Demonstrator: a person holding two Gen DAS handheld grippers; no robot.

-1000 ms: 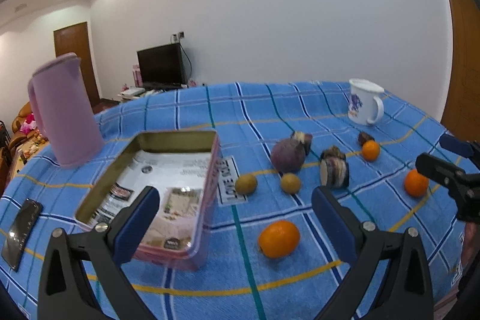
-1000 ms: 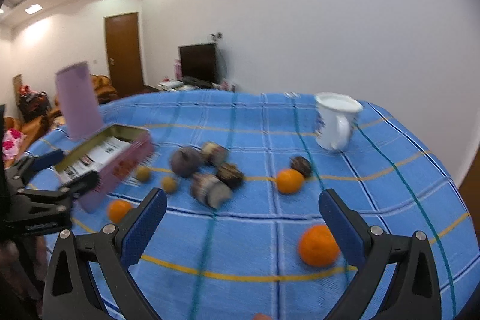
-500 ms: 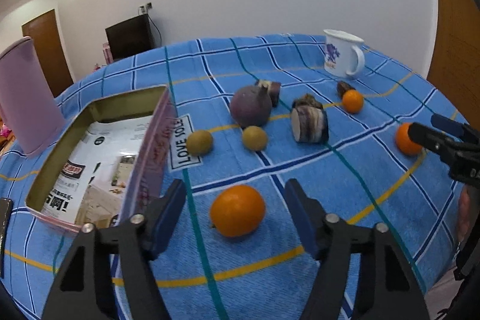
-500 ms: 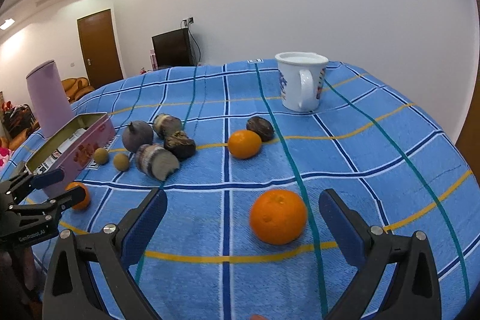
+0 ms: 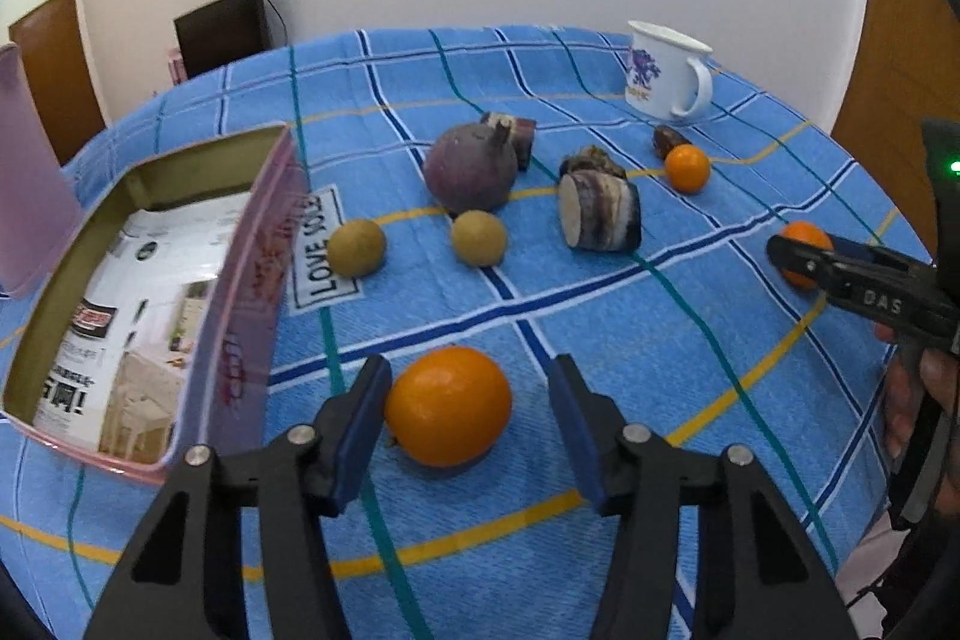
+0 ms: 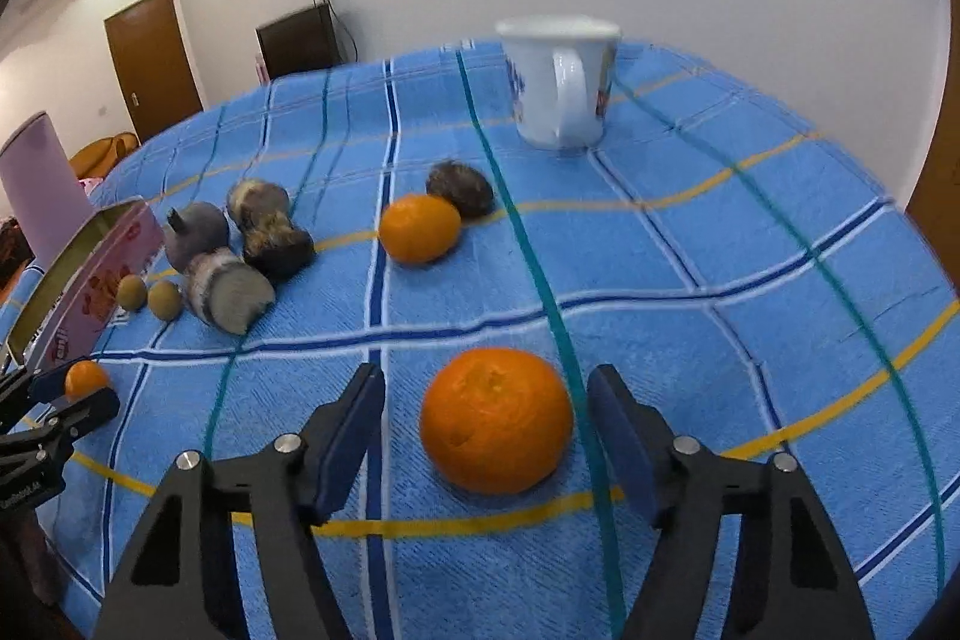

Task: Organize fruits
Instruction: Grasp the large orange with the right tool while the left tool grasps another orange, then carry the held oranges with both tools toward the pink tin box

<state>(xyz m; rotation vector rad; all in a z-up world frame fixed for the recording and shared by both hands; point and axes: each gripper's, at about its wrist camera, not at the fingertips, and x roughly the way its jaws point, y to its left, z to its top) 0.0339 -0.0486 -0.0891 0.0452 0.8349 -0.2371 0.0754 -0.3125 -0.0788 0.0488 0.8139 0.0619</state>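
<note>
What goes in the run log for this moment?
left gripper: closing around orange | right gripper: closing around second orange | tin: no fruit visible

1. "LOVE SOLE" on a white label [image 5: 321, 250] sewn to the blue checked cloth [image 5: 600, 328], at 3 o'clock of the pink tin [image 5: 240, 316].
2. "DAS" on the right gripper [image 5: 804, 253].

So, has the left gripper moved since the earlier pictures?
Yes. The left gripper has come down and forward toward the orange, now between its closing jaws, and nearer the pink tin.
</note>
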